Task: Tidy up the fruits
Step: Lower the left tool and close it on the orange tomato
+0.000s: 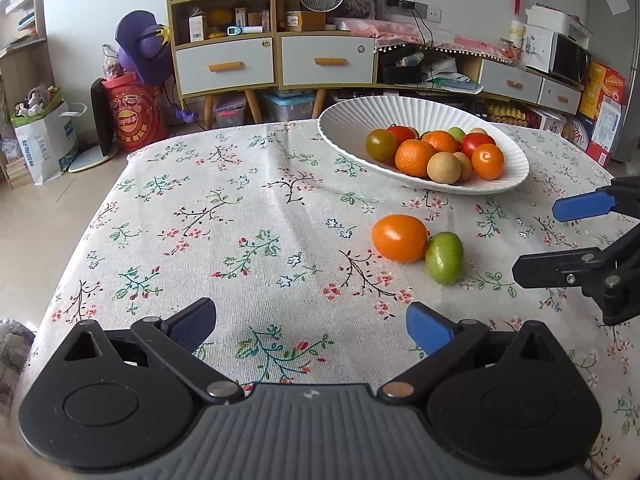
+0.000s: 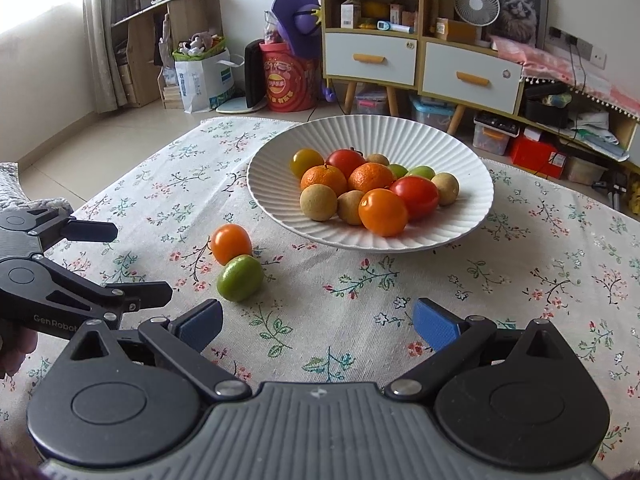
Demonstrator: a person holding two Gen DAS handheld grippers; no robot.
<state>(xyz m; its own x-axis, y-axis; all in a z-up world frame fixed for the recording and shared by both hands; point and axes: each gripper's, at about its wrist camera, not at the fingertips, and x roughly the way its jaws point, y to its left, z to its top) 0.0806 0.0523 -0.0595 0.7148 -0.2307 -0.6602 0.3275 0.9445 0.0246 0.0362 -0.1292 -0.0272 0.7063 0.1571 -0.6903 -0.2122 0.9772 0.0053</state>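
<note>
Two loose fruits lie touching on the floral tablecloth: an orange tomato [image 1: 399,238] [image 2: 231,243] and a green fruit [image 1: 444,258] [image 2: 240,278]. Behind them stands a white ribbed bowl [image 1: 348,120] [image 2: 272,184] holding several tomatoes, mandarins, tan round fruits and green ones. My left gripper [image 1: 311,326] [image 2: 128,262] is open and empty, short of the pair and to their left. My right gripper [image 2: 318,326] [image 1: 560,238] is open and empty too, just right of the green fruit in the left wrist view.
The tablecloth [image 1: 240,208] runs to the table's far edge [image 1: 224,130] and left edge. On the floor beyond are a wooden drawer cabinet [image 1: 276,60], a red snack tub [image 1: 134,112], a paper bag [image 1: 44,140] and storage boxes. A hand [image 2: 16,346] holds the left gripper.
</note>
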